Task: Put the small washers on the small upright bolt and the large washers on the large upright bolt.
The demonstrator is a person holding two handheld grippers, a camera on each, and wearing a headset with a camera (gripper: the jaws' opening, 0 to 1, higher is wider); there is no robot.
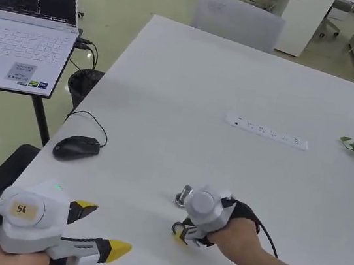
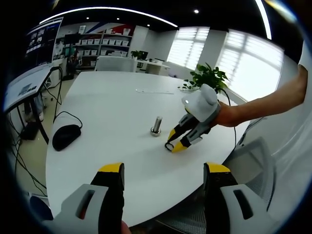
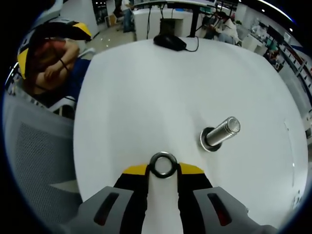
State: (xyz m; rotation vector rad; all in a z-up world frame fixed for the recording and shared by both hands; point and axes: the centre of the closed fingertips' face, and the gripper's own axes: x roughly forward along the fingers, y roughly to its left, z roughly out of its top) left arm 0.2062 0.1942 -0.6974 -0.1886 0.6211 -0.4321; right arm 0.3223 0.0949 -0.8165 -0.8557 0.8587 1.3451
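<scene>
Your right tongs [image 3: 164, 169] clamped on a washer [image 3: 163, 154], low at the counter [image 3: 146, 87], just beside the upright bolt [image 3: 220, 132], your left tongs [image 2: 164, 168] apart, well back from both.

Bolt [image 1: 184, 195] half behind right gripper [image 1: 181, 234]

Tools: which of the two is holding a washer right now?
The right tool, the one next to the upright bolt: a washer is pinched between its yellow tips. The left tool is open with nothing between its tips.
</scene>
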